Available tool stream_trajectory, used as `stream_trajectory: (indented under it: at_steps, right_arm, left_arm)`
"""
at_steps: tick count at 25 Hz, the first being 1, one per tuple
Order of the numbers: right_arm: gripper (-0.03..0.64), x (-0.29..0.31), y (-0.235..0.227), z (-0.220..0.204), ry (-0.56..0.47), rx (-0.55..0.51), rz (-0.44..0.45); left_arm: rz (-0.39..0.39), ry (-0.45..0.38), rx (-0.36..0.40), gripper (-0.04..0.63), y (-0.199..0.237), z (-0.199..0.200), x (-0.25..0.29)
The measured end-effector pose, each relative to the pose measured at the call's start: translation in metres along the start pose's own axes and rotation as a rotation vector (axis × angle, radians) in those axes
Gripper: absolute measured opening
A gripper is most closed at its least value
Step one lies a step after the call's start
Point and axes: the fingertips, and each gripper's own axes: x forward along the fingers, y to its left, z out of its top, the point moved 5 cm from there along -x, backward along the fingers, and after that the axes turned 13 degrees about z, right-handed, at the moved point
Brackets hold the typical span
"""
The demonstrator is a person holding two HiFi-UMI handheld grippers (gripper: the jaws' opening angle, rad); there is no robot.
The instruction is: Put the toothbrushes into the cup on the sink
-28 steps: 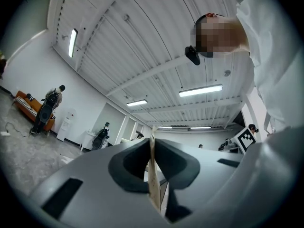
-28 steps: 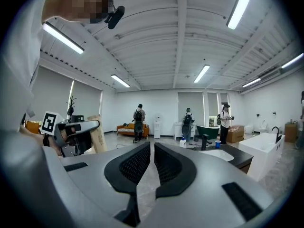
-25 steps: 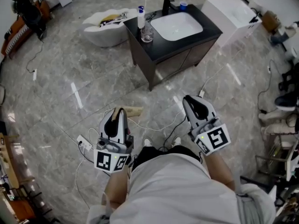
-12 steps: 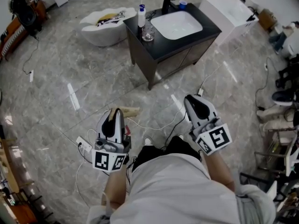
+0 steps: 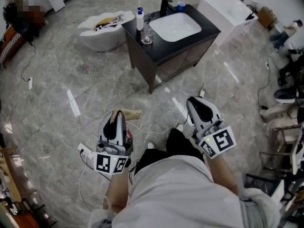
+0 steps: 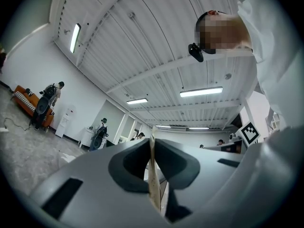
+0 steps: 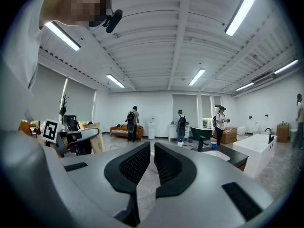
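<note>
My left gripper point(image 5: 118, 113) point(image 6: 153, 145) is shut on a flat beige toothbrush point(image 5: 133, 113) point(image 6: 154, 184), which sticks out past the fingertips and points toward the sink. My right gripper point(image 5: 192, 100) point(image 7: 152, 148) is shut with nothing between its pads. Both hang low in front of the person, over the marble floor. Far ahead stands the dark vanity point(image 5: 164, 51) with its white basin point(image 5: 175, 26). A clear glass cup point(image 5: 147, 34) sits on the counter's left end, beside a white bottle point(image 5: 139, 19).
A black faucet point(image 5: 166, 4) and a small blue cup point(image 5: 180, 6) stand behind the basin. A white tub point(image 5: 102, 27) lies left of the vanity and a white box point(image 5: 228, 8) right of it. Cables and a power strip point(image 5: 85, 151) cross the floor near the feet.
A dark shoe has come forward between the grippers. The left gripper sank a little at first. Both grips are unchanged.
</note>
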Motion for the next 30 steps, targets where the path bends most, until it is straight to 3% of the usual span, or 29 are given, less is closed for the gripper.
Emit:
stream_trajectory:
  at_steps: [15, 30]
  right_arm:
    - [0.051, 0.015, 0.001, -0.003, -0.017, -0.016, 0.017]
    - [0.052, 0.051, -0.041, -0.005, -0.031, 0.01, 0.073]
  left_arm:
    - [0.0, -0.015, 0.016, 0.032, 0.008, -0.001, 0.007]
    - [0.048, -0.013, 0.042, 0.032, 0.015, -0.003, 0.042]
